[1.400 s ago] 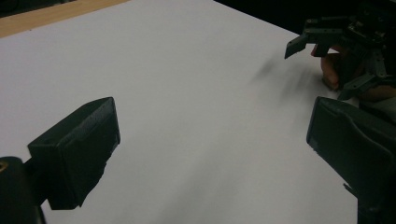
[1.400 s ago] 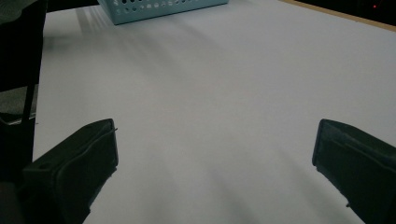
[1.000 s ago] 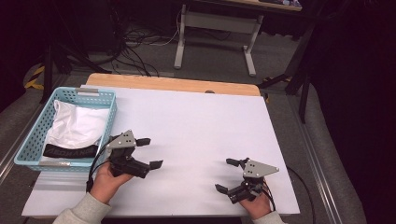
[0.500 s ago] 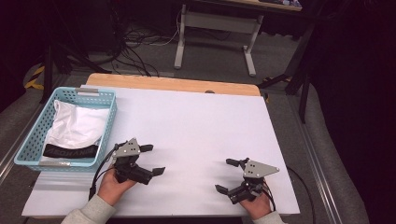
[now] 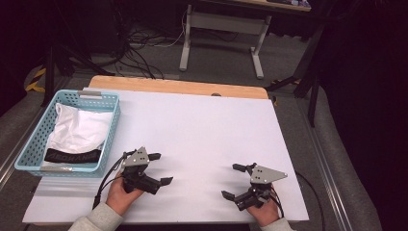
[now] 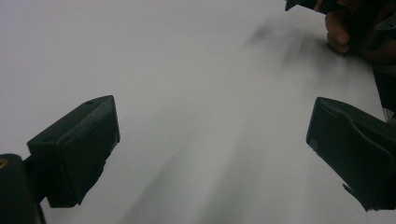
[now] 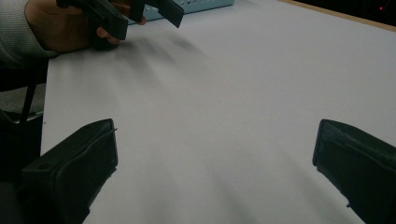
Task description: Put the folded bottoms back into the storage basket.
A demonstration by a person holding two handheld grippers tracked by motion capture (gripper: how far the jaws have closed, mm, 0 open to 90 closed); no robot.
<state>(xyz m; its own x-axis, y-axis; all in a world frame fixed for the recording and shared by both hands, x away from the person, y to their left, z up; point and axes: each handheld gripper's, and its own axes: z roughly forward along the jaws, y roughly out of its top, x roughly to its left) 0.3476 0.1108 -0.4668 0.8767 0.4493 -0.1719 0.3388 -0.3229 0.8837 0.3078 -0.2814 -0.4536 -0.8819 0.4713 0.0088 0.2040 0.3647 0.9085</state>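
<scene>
Left tool (image 5: 158, 169): black two-jaw unit with grey three-cornered plate, jaws spread wide, nothing between them, low over the white bench (image 5: 207, 134) near its front edge. I've got it just right of the light-blue plastic basket (image 5: 33, 150), not touching. Right tool (image 5: 236, 181): same build, jaws released and empty, front right of the bench, well apart from the left. Basket sits at the bench's left edge; inside lies a folded white cloth (image 5: 79, 132) with a black lettered band (image 5: 72, 155) along its near side.
</scene>
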